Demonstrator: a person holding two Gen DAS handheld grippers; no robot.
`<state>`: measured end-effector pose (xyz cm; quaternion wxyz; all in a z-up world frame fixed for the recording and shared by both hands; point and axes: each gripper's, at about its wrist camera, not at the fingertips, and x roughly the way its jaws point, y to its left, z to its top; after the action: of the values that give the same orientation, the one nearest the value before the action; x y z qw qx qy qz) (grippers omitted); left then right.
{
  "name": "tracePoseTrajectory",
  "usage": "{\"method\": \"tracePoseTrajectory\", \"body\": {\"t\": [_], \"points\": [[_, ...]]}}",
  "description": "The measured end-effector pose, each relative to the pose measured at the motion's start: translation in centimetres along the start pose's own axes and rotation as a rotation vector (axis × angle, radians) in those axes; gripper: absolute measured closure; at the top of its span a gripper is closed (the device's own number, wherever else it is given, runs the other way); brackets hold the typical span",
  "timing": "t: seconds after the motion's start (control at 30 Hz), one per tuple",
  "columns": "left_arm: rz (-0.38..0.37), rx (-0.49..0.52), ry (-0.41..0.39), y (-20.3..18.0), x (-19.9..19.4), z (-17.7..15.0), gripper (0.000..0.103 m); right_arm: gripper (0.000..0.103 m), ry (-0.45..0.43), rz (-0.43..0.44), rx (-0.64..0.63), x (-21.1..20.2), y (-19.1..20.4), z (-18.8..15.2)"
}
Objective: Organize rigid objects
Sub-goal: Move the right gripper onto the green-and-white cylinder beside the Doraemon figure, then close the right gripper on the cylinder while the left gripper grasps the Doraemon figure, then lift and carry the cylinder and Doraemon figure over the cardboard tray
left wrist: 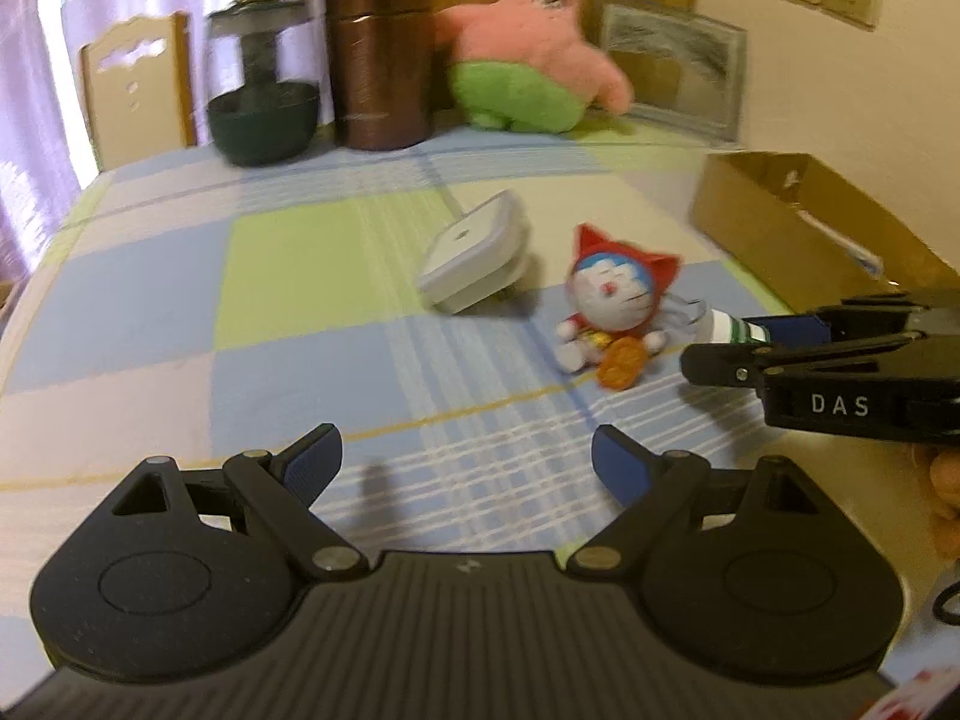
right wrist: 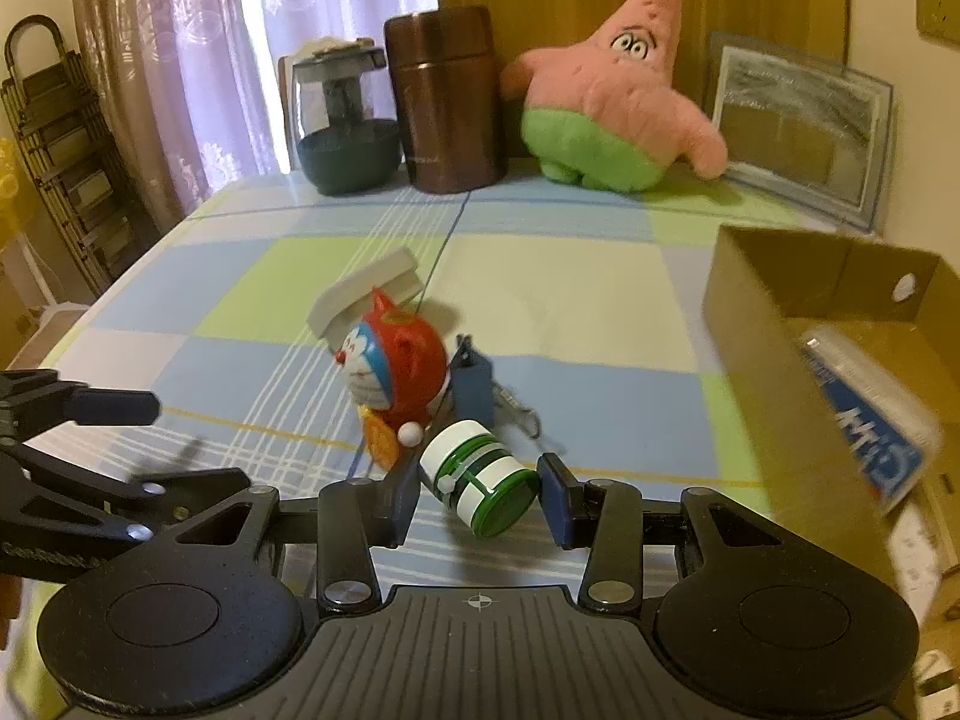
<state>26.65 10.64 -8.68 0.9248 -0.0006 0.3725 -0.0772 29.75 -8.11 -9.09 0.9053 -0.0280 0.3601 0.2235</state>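
A small green-and-white jar (right wrist: 480, 471) lies tilted on the checked tablecloth (right wrist: 570, 312), between the fingers of my right gripper (right wrist: 480, 498). Both pads meet its sides, so the gripper is shut on it. Just beyond it sit a Doraemon figure in a red hood (right wrist: 396, 372), a dark blue keychain item (right wrist: 474, 390) and a white flat box (right wrist: 366, 294). My left gripper (left wrist: 468, 462) hovers open over bare cloth, short of the figure (left wrist: 612, 300) and the white box (left wrist: 474, 252). The right gripper (left wrist: 720, 348) with the jar (left wrist: 729, 327) shows at its right.
An open cardboard box (right wrist: 774, 360) stands at the right with a blue-and-white packet (right wrist: 864, 414) inside. Along the far edge are a glass teapot (right wrist: 345, 120), a brown canister (right wrist: 447, 96), a pink star plush (right wrist: 612, 102) and a framed picture (right wrist: 798, 120).
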Motion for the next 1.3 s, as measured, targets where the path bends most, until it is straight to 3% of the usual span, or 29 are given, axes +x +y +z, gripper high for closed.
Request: {"method": "tracePoseTrajectory", "body": {"t": [0.17,0.3,0.63,0.87,1.3], "points": [[-0.085,0.083,-0.039,-1.5,0.9,0.5,0.016,0.064,-0.010,-0.019,0.001,-1.4,-1.1,0.5],[-0.126,0.156,-0.058,-2.7,2.1,1.1,0.023,0.064,-0.015,-0.034,0.009,-2.0,-2.1,0.7],[-0.172,0.123,-0.125,-3.3,4.1,3.3,0.039,0.064,-0.006,-0.052,0.053,-1.8,-3.8,0.9],[-0.185,0.134,-0.145,-4.0,4.7,3.8,0.060,0.064,-0.001,-0.055,0.064,-1.6,-4.1,0.8],[-0.162,0.116,-0.118,-4.1,3.4,3.5,0.061,0.064,-0.028,-0.057,0.063,-2.2,-3.9,1.1]]}}
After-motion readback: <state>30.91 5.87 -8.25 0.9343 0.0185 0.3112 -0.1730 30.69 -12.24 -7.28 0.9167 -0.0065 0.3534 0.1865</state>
